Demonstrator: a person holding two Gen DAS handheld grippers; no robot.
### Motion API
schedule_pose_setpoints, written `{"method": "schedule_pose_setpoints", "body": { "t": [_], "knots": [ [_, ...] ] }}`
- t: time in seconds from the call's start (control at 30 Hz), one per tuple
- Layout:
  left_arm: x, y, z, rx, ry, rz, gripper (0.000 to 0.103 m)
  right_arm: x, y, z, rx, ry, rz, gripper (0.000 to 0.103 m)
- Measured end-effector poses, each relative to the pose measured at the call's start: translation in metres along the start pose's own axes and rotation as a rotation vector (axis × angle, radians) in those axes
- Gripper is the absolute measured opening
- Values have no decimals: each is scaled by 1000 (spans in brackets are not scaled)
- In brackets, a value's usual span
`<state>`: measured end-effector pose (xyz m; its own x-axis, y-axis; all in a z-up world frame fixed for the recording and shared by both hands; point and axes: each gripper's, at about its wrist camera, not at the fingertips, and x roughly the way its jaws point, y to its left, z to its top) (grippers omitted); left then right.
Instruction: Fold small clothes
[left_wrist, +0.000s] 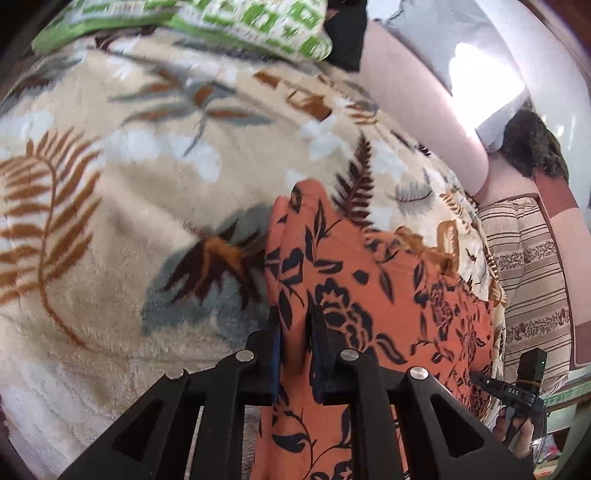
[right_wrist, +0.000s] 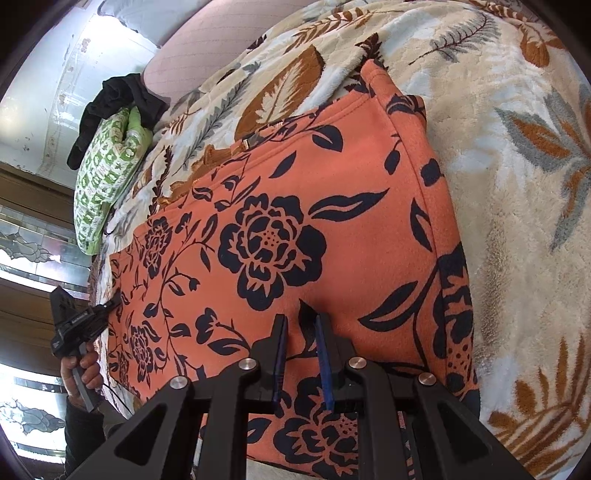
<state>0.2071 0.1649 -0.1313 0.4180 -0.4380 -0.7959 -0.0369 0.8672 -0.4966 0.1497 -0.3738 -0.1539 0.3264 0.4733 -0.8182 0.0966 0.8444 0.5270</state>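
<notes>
A fleecy blanket (left_wrist: 155, 206) with brown ferns and grey leaves covers the bed under me. At its far end lies a green-and-white pillow (right_wrist: 107, 173) with a black garment (right_wrist: 118, 99) heaped against it, and a pink headboard (left_wrist: 417, 107) rises behind them. A striped cloth (left_wrist: 528, 280) hangs off the bed's side in my left view. Nothing lies between my fingers and the work.

My left gripper (left_wrist: 295, 343) is nearly closed, its blue pads (left_wrist: 275, 350) pinching a raised fold at the cloth's edge. My right gripper (right_wrist: 301, 339) is narrowed just the same, with a small ridge of fabric pinched up between its pads (right_wrist: 325, 365). Each hand (right_wrist: 83, 365) shows in the other's view, gripping its handle at the bed's edge.

The cloth (right_wrist: 314, 206) is orange with dark navy roses and leaves. It lies on the blanket, spread mostly flat, with a hemmed edge running along one side and one corner (right_wrist: 373, 74) pointing toward the headboard. Where I hold it, the fabric puckers
</notes>
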Motion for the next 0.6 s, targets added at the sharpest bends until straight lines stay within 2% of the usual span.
{"method": "schedule_pose_setpoints", "body": {
  "t": [0.03, 0.1, 0.13, 0.2, 0.3, 0.37, 0.43, 0.47, 0.53, 0.57, 0.6],
  "knots": [
    [2, 1, 2, -1, -4, -8, 30, 0, 1, 0, 2, 1, -3, 19],
    [16, 10, 6, -32, 25, 27, 32, -1, 4, 1, -3, 6, -15, 19],
    [23, 16, 7, -39, 42, 31, 22, -4, 8, 2, -13, 6, -19, 19],
    [20, 20, 8, -47, 26, -2, 15, -12, 19, 5, -48, -9, 6, 19],
    [18, 13, 6, 1, 14, 35, 15, -31, 33, 22, -86, -73, 34, 19],
    [20, 12, 6, 1, 17, 43, 15, -32, 35, 42, -72, -82, 68, 19],
    [19, 13, 6, -15, 20, 42, 17, -21, 26, 68, -25, -74, 106, 19],
    [20, 10, 7, -22, 18, 48, 18, -14, 21, 79, -17, -77, 95, 19],
    [10, 6, 5, -22, -3, 71, 19, 6, -5, 102, 47, -74, 6, 19],
    [2, 4, 3, -16, -21, 93, 20, 13, -21, 109, 99, -68, -5, 18],
    [-8, 1, 1, 0, -43, 113, 22, 14, -38, 112, 169, -87, 55, 18]
  ]
}}
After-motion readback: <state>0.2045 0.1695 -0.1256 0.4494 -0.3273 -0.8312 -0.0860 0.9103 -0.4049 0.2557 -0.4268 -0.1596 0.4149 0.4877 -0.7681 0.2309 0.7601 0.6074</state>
